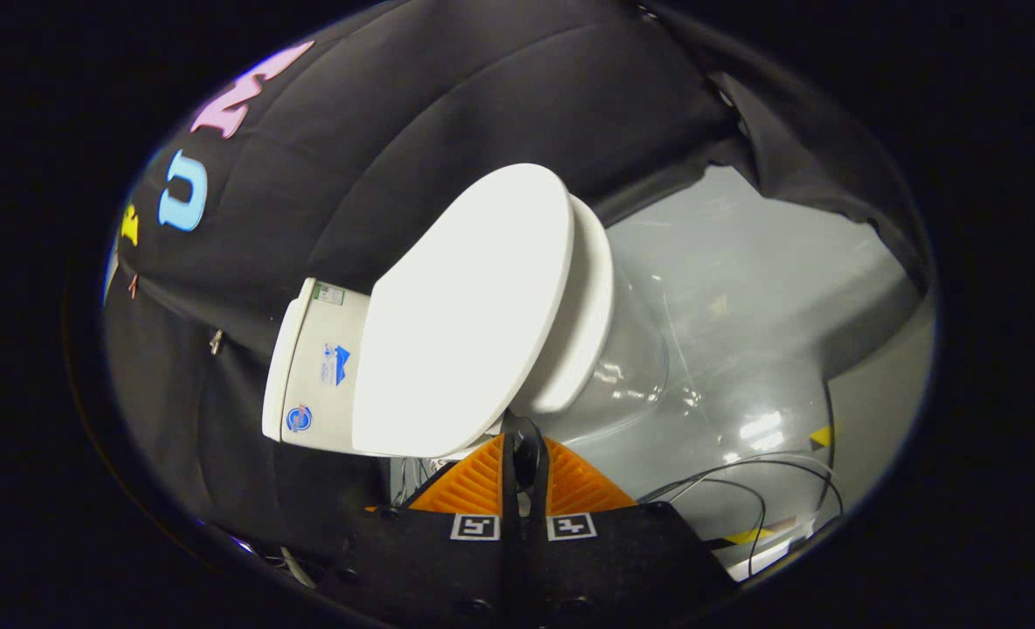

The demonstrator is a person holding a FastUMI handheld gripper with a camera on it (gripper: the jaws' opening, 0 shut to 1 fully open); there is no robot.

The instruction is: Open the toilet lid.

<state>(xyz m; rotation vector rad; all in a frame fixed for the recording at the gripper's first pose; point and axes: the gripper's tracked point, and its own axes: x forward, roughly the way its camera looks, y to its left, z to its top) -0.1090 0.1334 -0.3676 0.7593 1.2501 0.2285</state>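
Gripper view: gripper [524, 437] fingers nearly together, only a narrow slit between them, tips right at the lower edge of the toilet lid [465, 314]; can't tell if they actually pinch that edge or just touch it. The lid is just ahead of the fingers, lifted partway off the seat [589, 314] with a gap showing, leaning toward the tank [320, 371], bowl [626, 376] on grey floor [744, 288]. Judged partly open: lift started, lid still has to swing back to rest upright against the tank.

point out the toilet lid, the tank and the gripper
toilet lid [465, 314]: gripper view, middle of its flat top face
tank [316, 367]: gripper view, its side wall with stickers
gripper [524, 445]: gripper view, between its closed fingertips
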